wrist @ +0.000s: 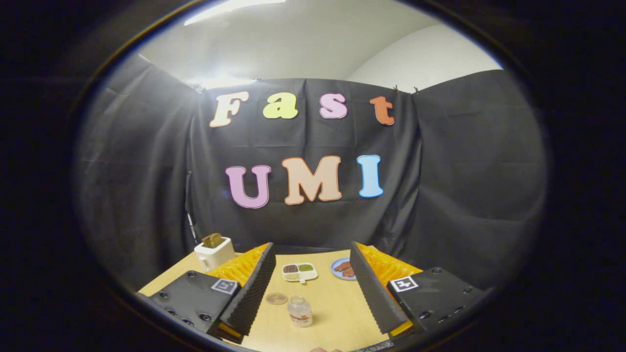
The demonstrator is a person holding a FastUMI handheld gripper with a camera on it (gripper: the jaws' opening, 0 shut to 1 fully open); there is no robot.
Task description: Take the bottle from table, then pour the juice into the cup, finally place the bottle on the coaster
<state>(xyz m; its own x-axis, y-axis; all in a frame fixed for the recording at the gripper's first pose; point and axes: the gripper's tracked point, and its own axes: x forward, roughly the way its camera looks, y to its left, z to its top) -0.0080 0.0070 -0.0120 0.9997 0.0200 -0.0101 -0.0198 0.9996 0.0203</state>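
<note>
Gripper view, tongs (pixel 313 288) spread wide above table (pixel 337 318), holding nothing, bottle (pixel 300 311) standing between fingers, coaster (pixel 277 298) beside it

A staged recording booth inside a plain room, dressed as a kitchen corner: black cloth (pixel 464 186) hangs as walls on three sides of a wooden bench (pixel 337 313), with white wall and ceiling above. A toaster (pixel 215 253) stands at the bench's far left corner, with small food dishes (pixel 299 272) along its far edge.

Dim booth, overhead light glare on ceiling (pixel 230 10), strong fisheye bend w/ soft edges
</note>
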